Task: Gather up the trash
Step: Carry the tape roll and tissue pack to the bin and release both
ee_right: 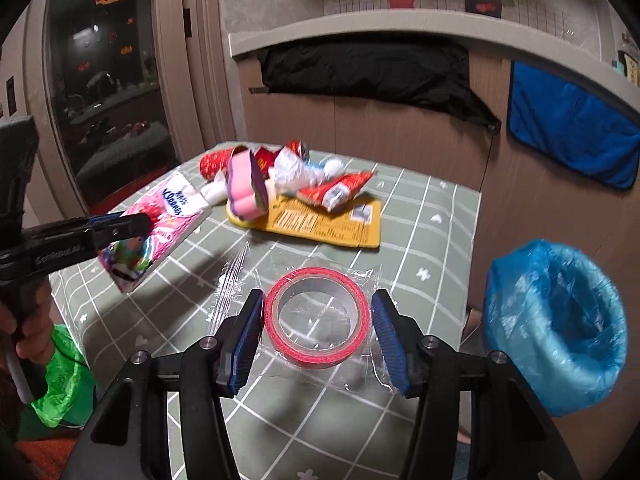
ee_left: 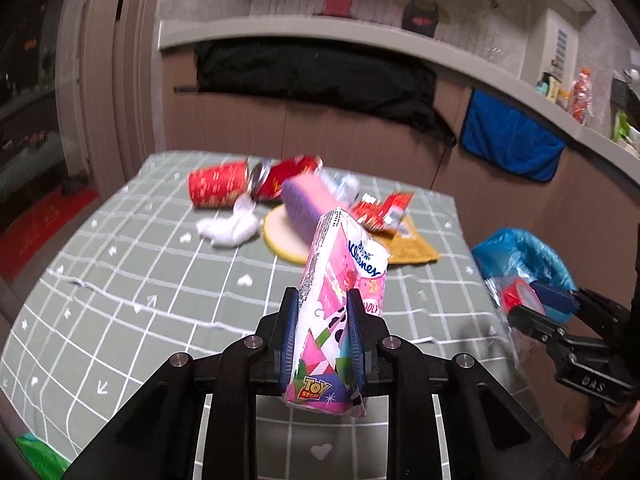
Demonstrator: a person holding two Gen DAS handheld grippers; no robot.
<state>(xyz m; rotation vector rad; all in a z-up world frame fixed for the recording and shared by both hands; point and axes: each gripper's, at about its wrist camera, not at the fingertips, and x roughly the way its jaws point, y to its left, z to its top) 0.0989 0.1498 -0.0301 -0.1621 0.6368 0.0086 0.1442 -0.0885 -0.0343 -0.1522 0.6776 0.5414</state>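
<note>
Blue-lined bin (ee_right: 556,332) sits off the table's right edge, nearest the right gripper (ee_right: 318,336), whose spread jaws flank a wrapped tape roll (ee_right: 316,322); the left gripper (ee_left: 322,336) pinches a Kleenex pack (ee_left: 340,304) upright, farther away.

Illumination is dim, warm and indoor. Both fisheye views curve straight lines strongly and vignette to black at the corners. Motion blur softens the trash pile (ee_left: 304,196) at the table's (ee_left: 120,280) far edge. Soft shadows fall on the tablecloth beneath the tissue pack (ee_right: 160,224). The glass door (ee_right: 104,92) shows dark reflections.
</note>
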